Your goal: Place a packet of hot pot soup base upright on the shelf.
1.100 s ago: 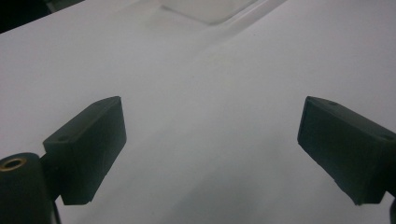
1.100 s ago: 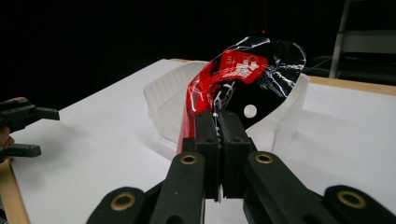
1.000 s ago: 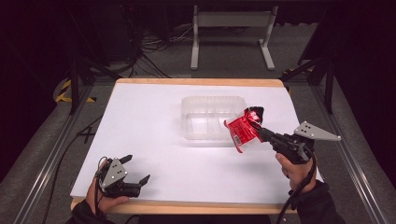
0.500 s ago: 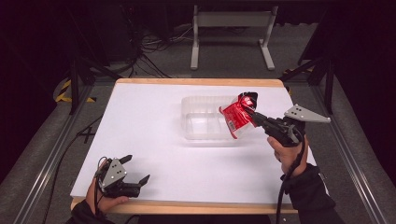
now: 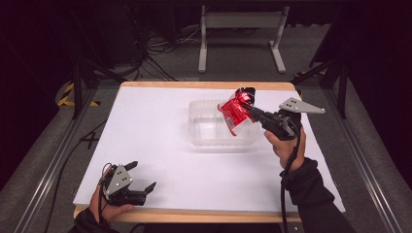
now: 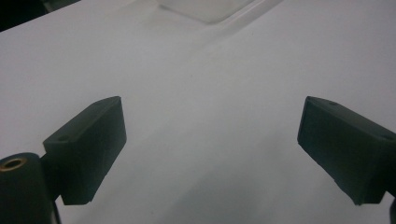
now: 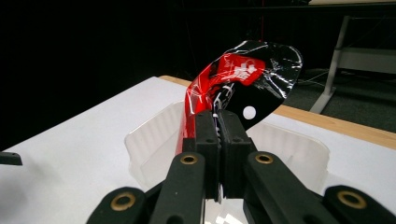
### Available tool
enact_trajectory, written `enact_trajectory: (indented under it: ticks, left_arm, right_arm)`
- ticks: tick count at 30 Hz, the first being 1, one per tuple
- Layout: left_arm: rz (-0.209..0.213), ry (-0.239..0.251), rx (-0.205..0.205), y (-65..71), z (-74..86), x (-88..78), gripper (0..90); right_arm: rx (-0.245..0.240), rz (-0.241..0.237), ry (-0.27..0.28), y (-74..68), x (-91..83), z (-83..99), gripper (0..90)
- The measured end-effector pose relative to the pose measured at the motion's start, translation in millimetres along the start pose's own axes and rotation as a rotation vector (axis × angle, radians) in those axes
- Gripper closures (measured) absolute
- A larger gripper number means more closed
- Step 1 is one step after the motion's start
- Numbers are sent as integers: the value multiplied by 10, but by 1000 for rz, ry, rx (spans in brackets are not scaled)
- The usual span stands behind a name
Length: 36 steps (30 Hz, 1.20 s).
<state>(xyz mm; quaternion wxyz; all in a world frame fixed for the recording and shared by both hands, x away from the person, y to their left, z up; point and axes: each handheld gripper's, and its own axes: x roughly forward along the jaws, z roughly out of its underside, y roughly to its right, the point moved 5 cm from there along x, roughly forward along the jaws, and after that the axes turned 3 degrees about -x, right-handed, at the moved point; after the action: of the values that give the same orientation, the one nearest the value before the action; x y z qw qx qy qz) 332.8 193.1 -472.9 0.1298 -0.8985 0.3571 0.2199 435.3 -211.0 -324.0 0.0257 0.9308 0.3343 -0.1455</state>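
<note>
Red wrapper: a crinkled red-and-black foil packet hangs pinched in the right tool; in the right gripper view the packet rises from between the two black jaws, which are pressed together on its lower edge.
Change: compared with a second ago, the packet has travelled up and left, from beside the near right corner of the clear plastic tray to a spot above the tray's right half; the right hand has followed it further over the table.
Height: the packet is lifted clear of the tray, not touching its rim or floor as far as the high view shows.
Tray: empty, transparent, ridged walls, sitting at the middle of the table toward the far edge; in the right gripper view its wall lies directly under and behind the packet.
Left tool: the left tool rests at the near left corner of the table, jaws spread wide with nothing between them; it has not moved over the last second, and the left gripper view looks across bare white table.
Meaning: the carry looks almost finished; judging from the position, what remains is to lower the packet into the tray and let it go.
Risk: light foil may cling to a jaw or drift onto the rim when released.
</note>
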Motion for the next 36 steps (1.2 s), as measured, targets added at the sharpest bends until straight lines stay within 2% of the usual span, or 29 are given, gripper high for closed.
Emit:
enact_trajectory:
  ticks: [11, 19, 30, 36]
  left_arm:
    - [2, 1, 3, 3, 2, -3, 86]
    - [3, 1, 2, 2, 5, -6, 86]
    - [3, 0, 5, 5, 7, -5, 86]
    - [3, 0, 3, 4, 8, -4, 86]
  right_arm:
    - [-28, 7, -33, -152, 318, -69, 878]
    - [-49, 25, -88, -271, 589, -38, 877]
    - [-53, 51, -148, -320, 862, 62, 877]
    - [-32, 71, -165, -297, 935, 124, 876]
